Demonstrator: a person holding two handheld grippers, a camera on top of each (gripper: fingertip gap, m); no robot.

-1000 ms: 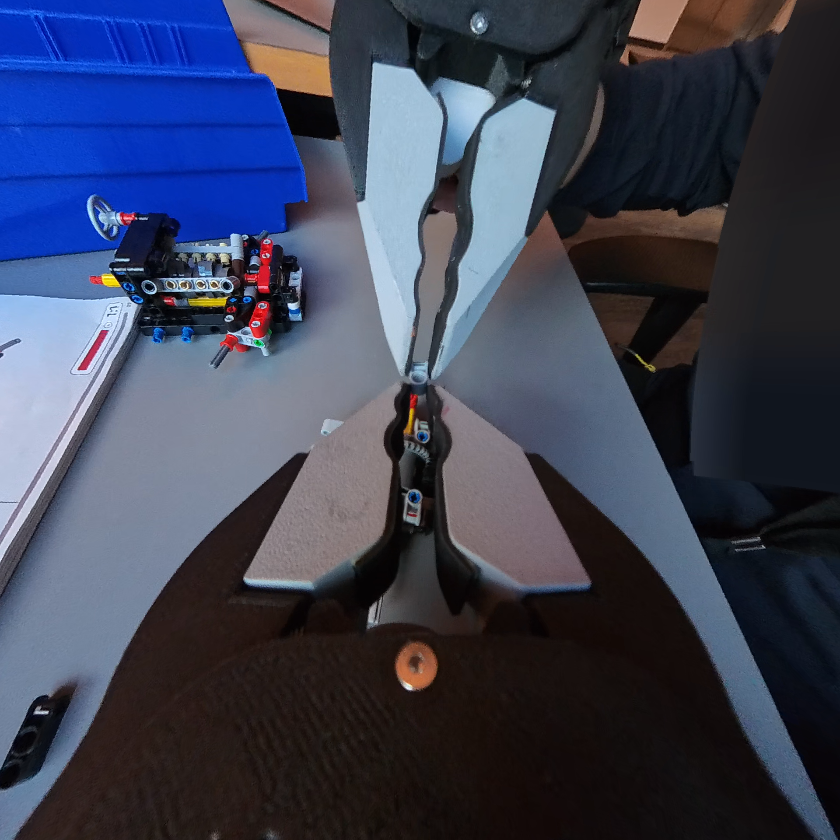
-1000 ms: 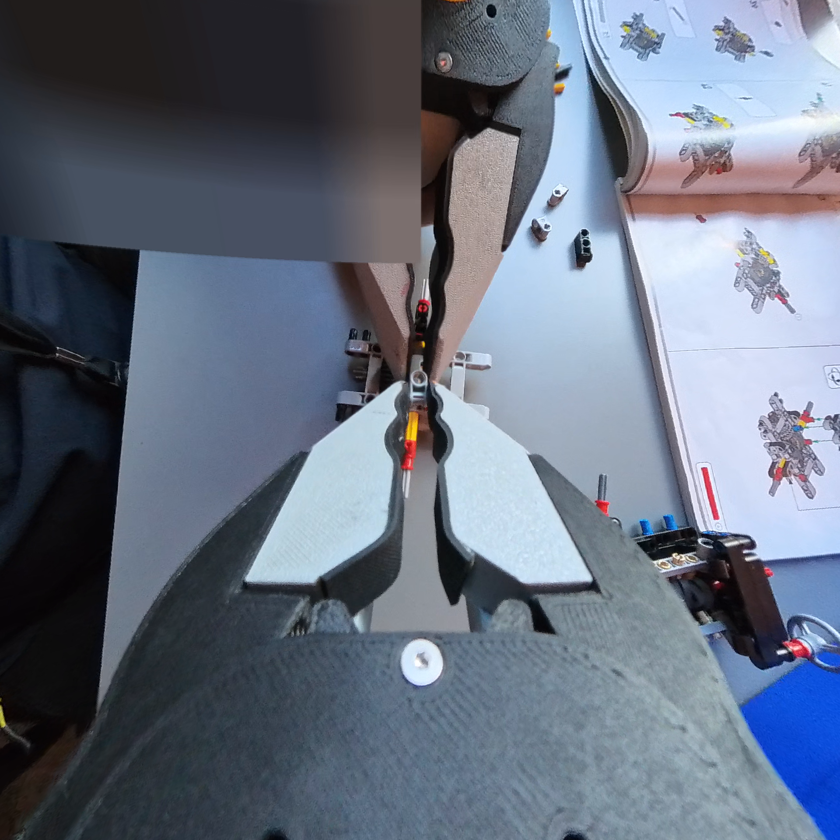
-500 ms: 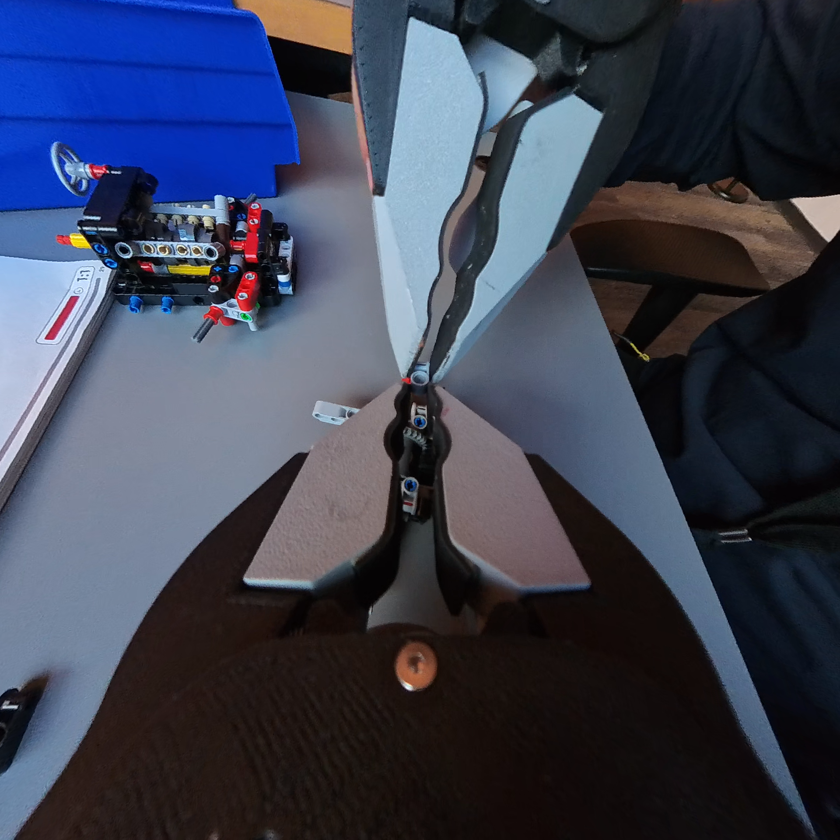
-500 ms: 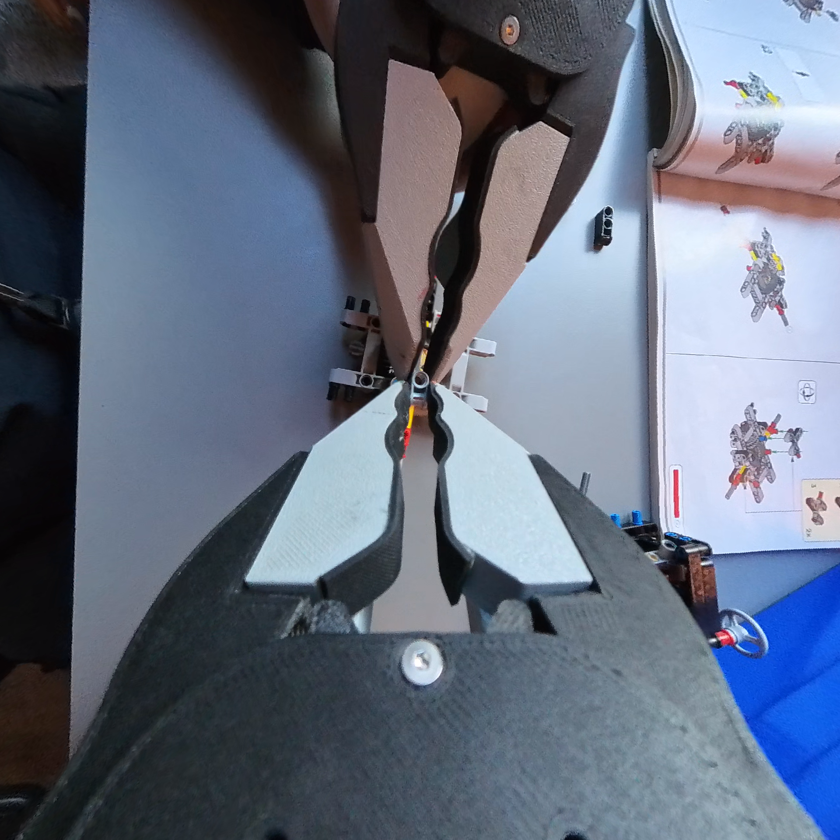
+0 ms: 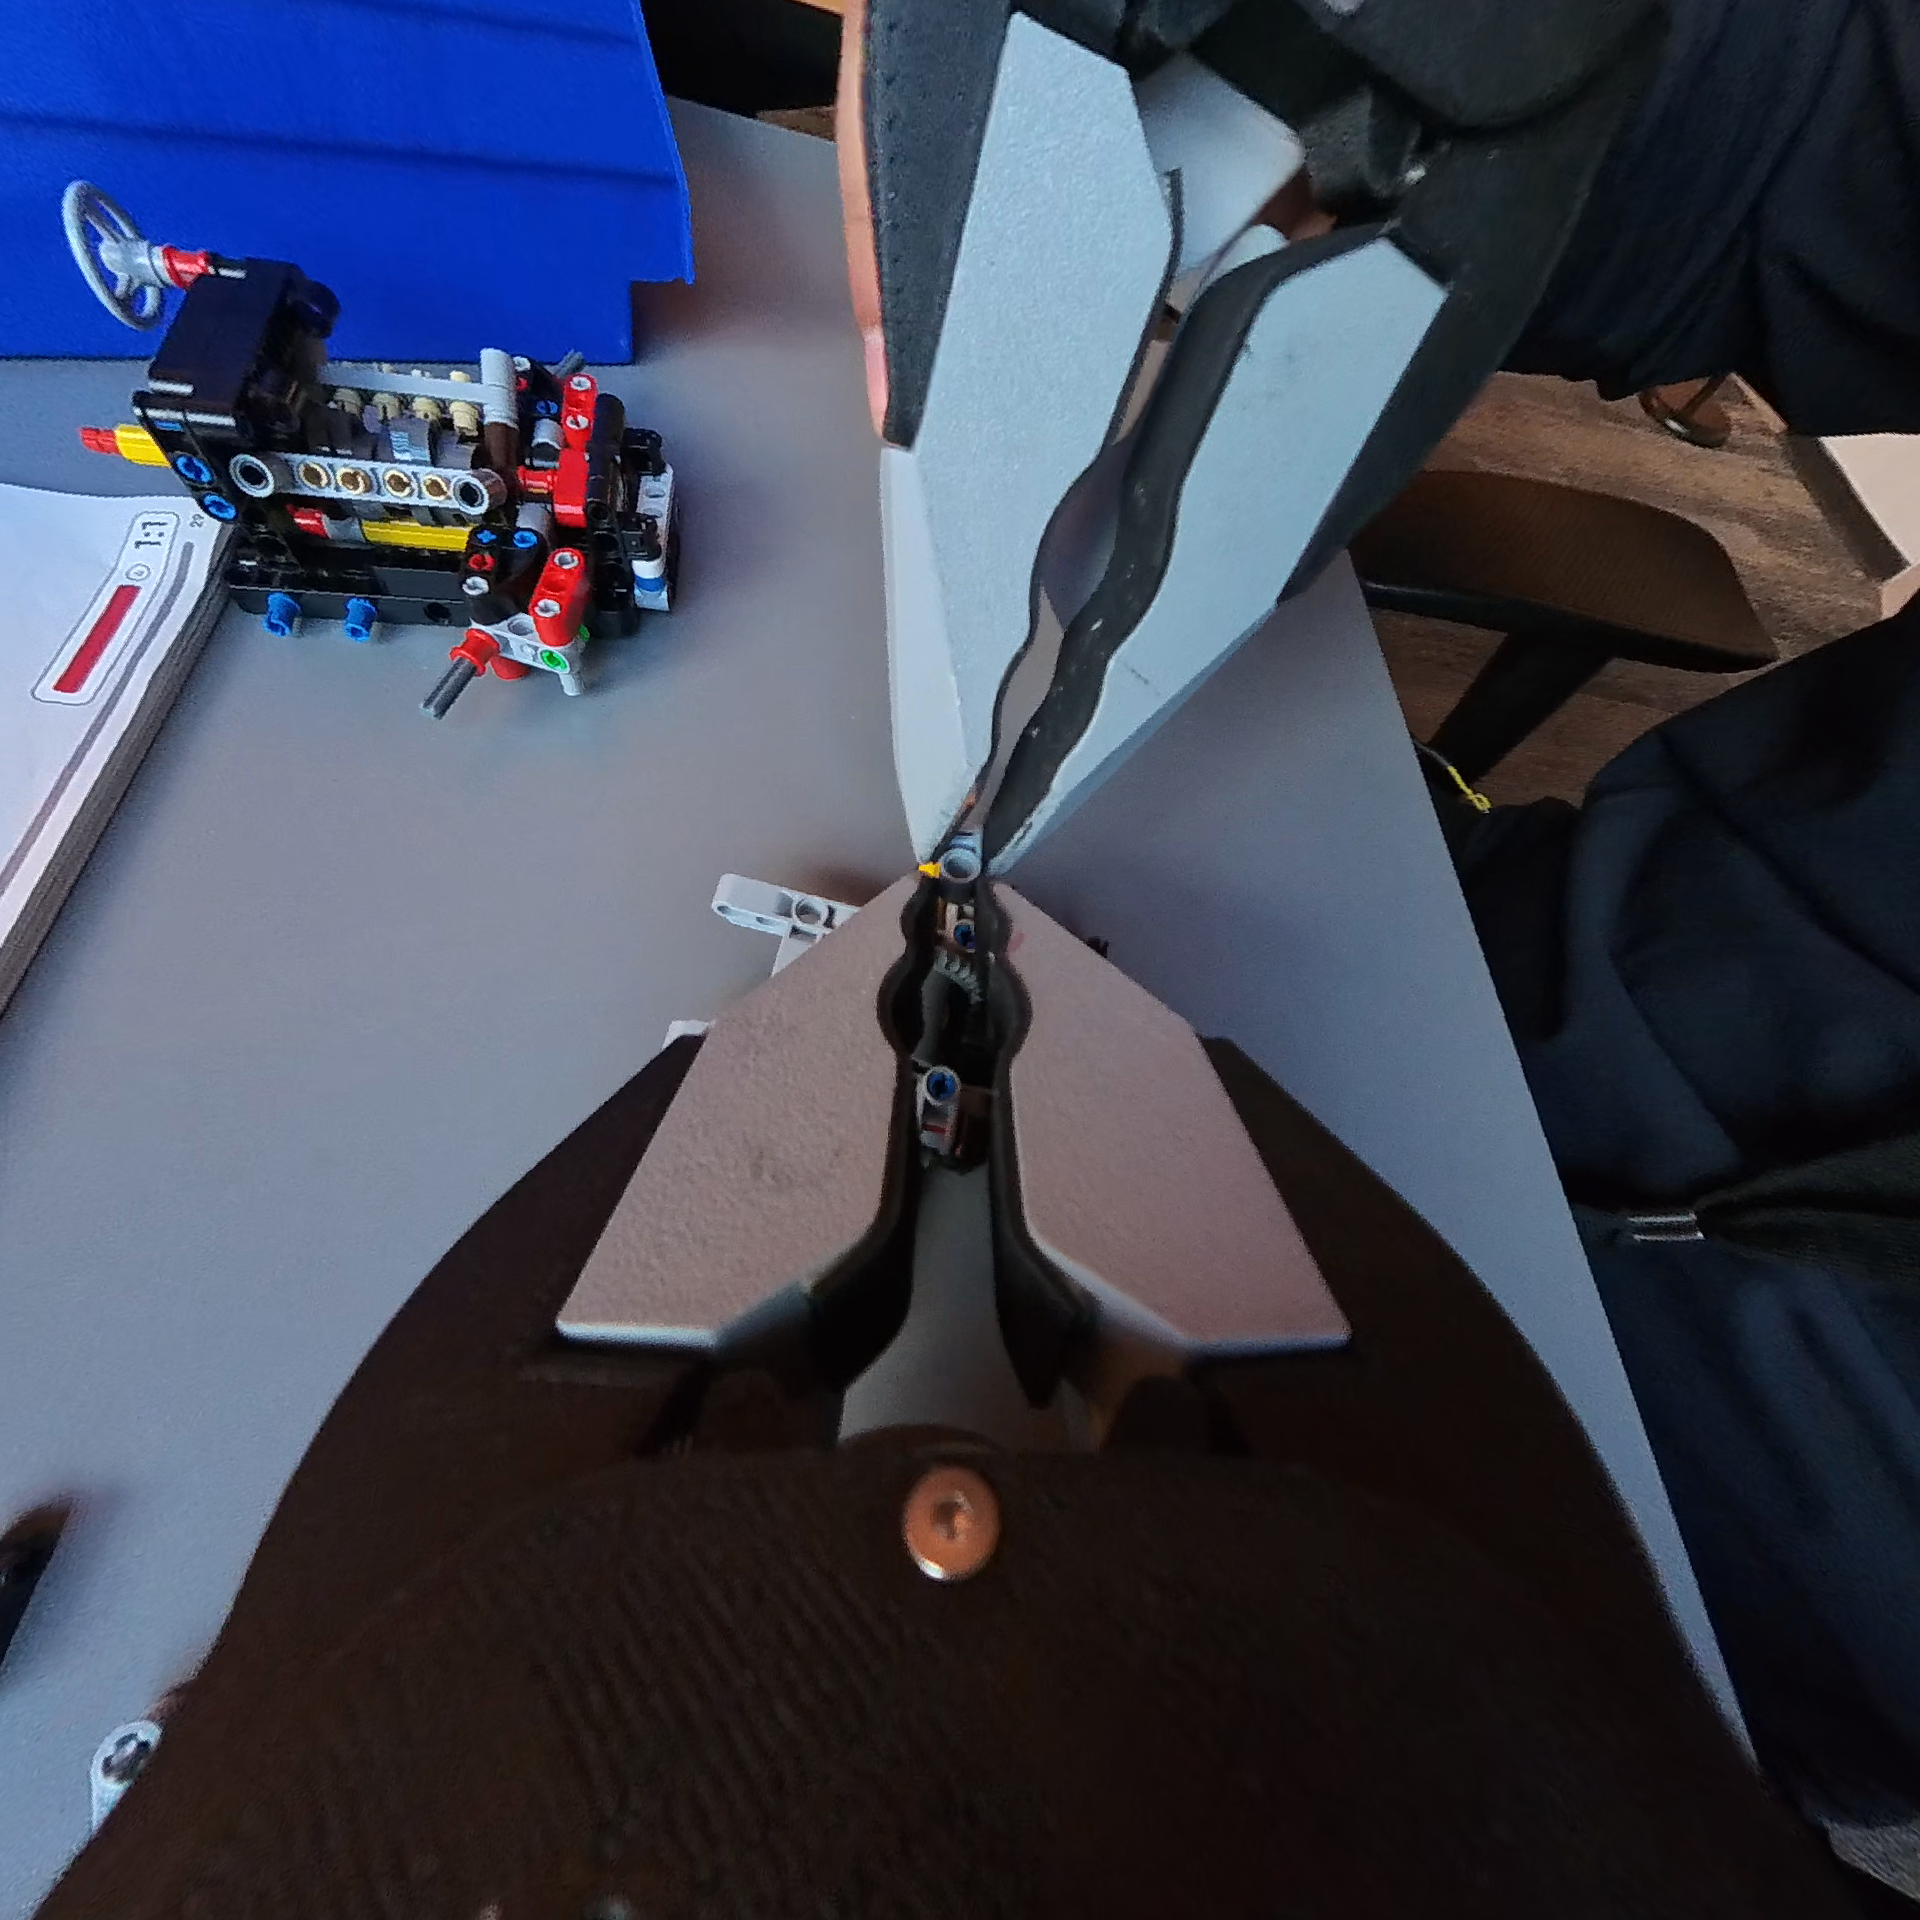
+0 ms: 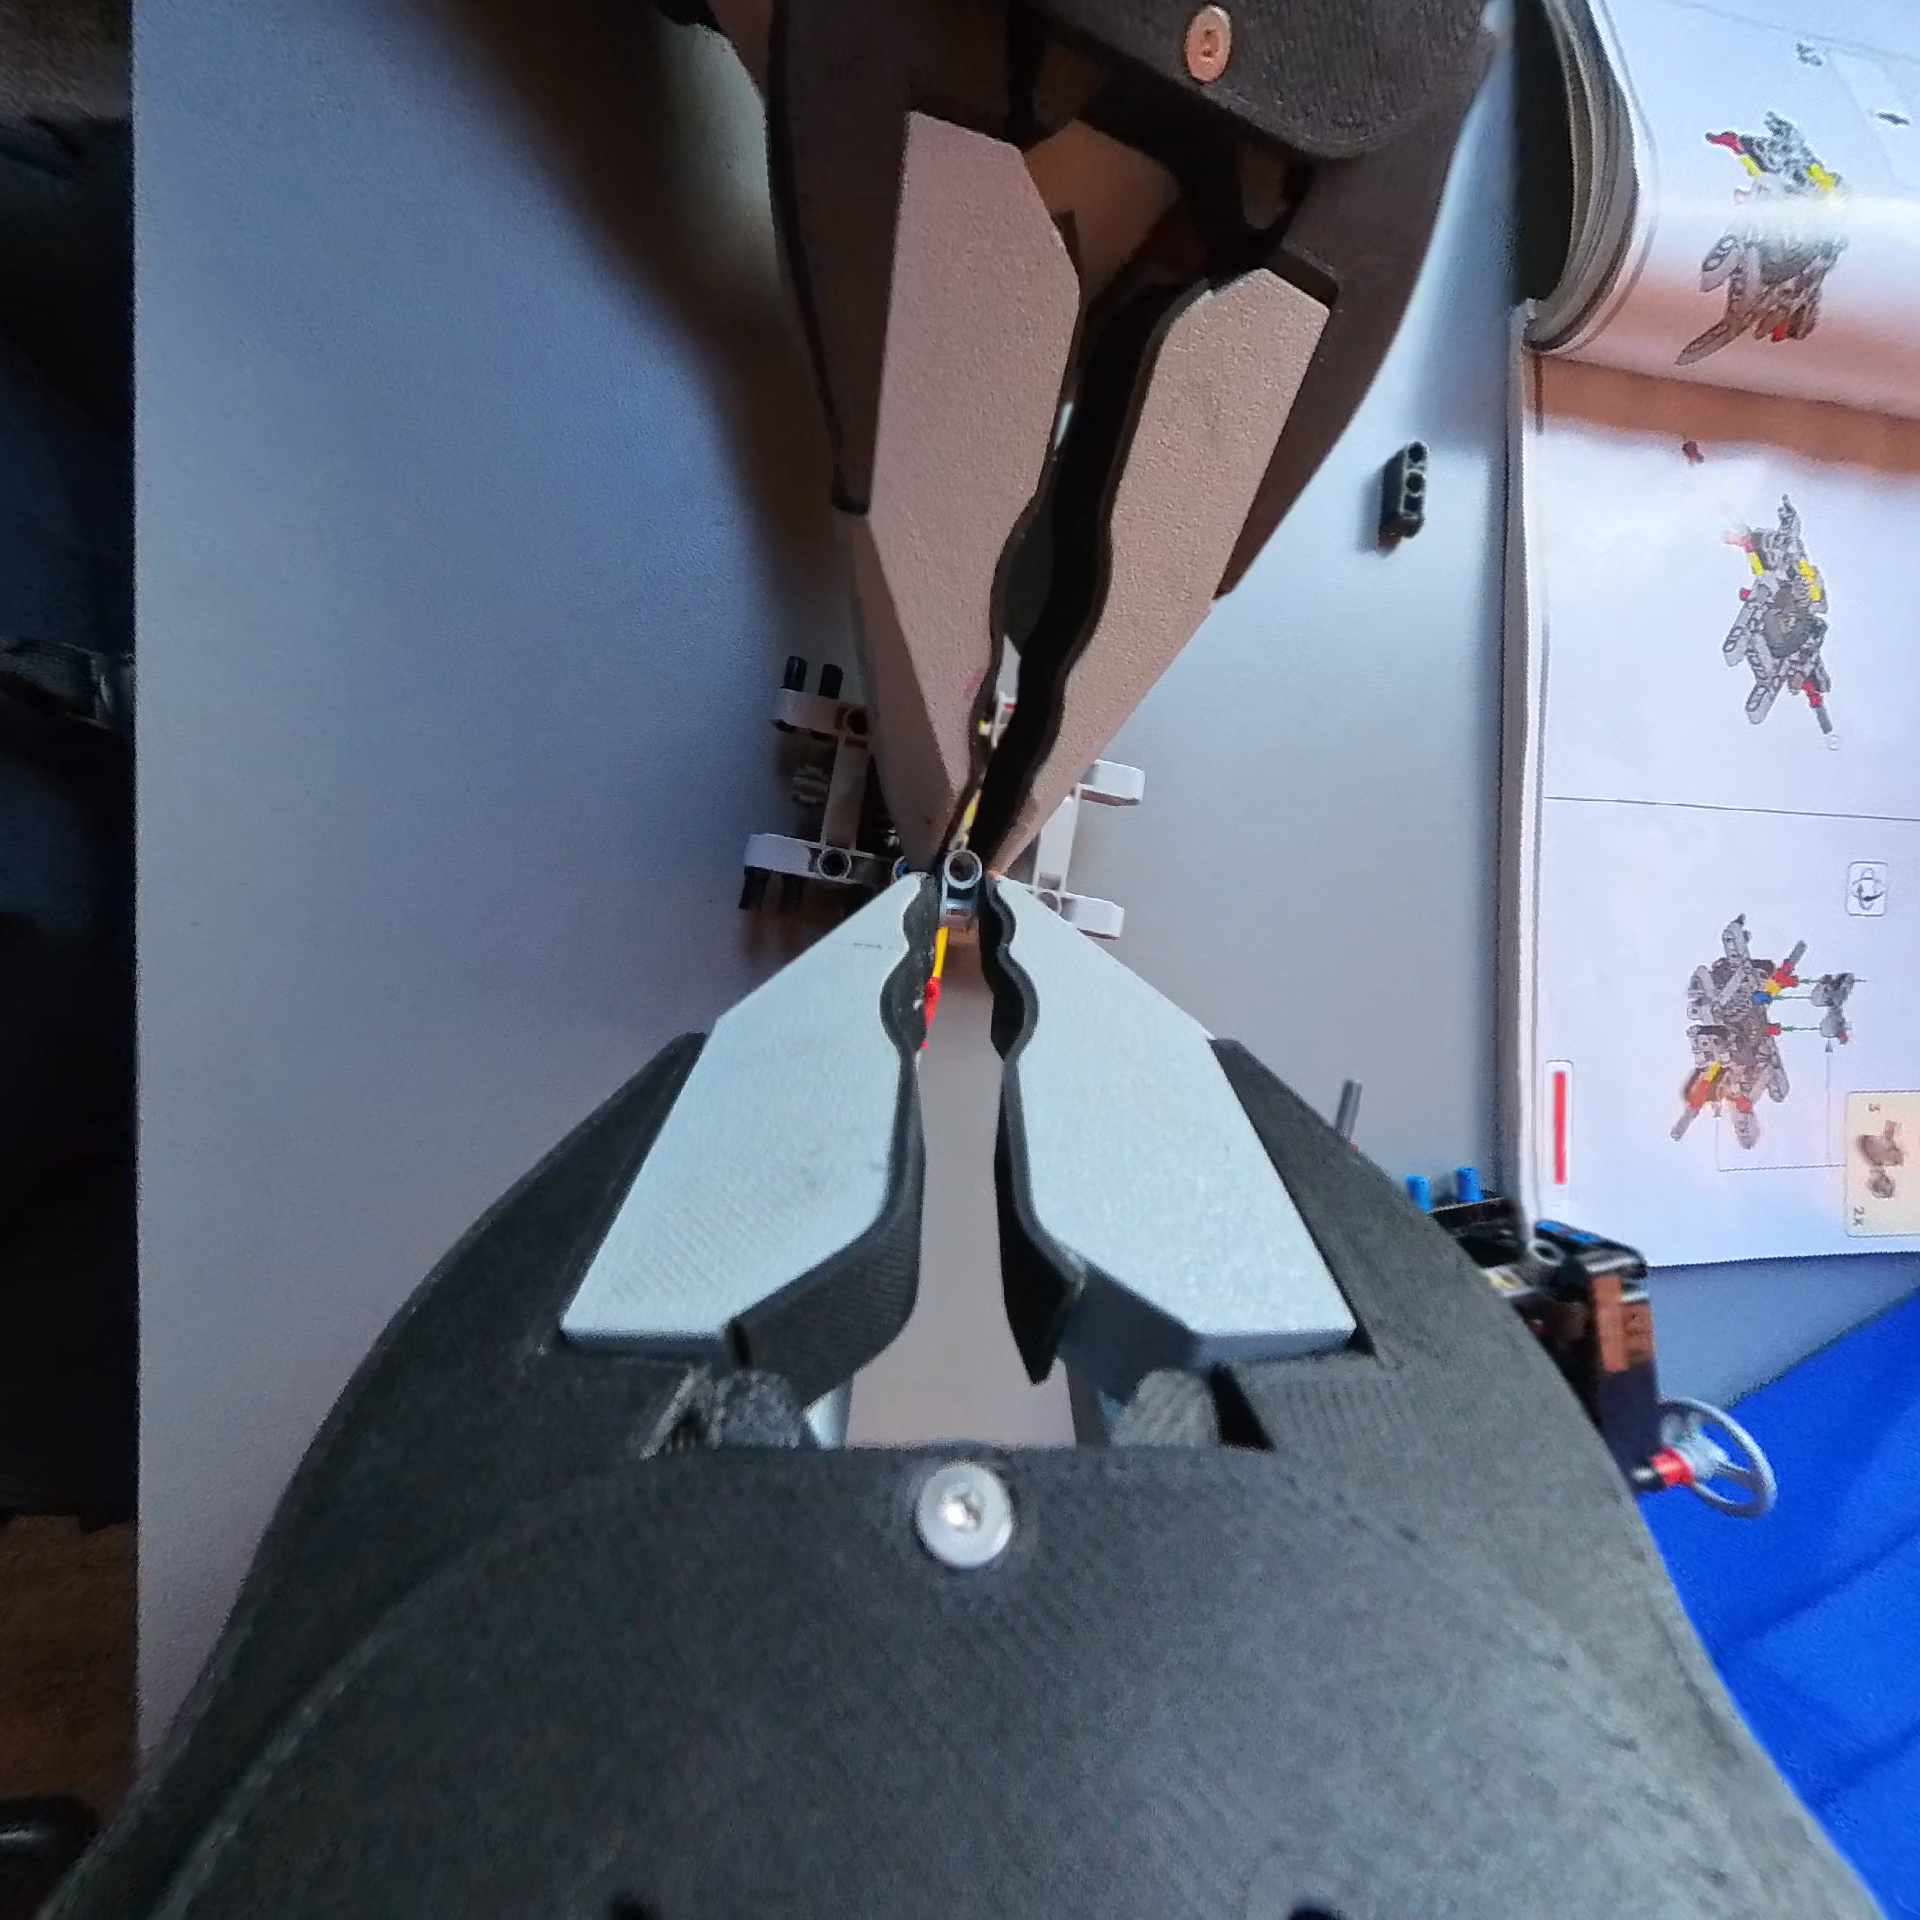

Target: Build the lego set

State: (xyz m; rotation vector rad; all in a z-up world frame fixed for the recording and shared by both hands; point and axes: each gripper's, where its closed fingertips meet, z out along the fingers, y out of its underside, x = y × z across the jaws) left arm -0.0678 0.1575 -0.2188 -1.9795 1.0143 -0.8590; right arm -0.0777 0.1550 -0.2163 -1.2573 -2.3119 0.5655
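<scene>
My left gripper (image 5: 958,902) is shut on a small assembly (image 5: 951,1039) with a gear and blue pins, which sits between its brownish pads. My right gripper (image 6: 958,891) is shut on a small grey connector (image 6: 961,883) with a yellow axle (image 6: 940,956) and a red end behind it. The two grippers meet tip to tip above the grey table (image 5: 416,935). The connector (image 5: 958,862) shows at that meeting point in the left wrist view. A light grey beam frame (image 6: 821,847) with black pins lies on the table right under the tips, and part of it (image 5: 774,914) shows in the left wrist view.
A partly built black, red and yellow model (image 5: 416,488) stands by a blue bin (image 5: 312,135). An open instruction booklet (image 6: 1714,935) lies along one side. A small black part (image 6: 1405,494) lies loose. The table edge (image 5: 1455,935) runs beside a dark chair and a person's dark sleeve. The grippers are tip to tip, or close to it.
Both grippers stayed shut and tip to tip while they tilted; the left gripper swung face-on in the right wrist view, and the model slid up in the left wrist view. Less of the yellow axle shows now.
</scene>
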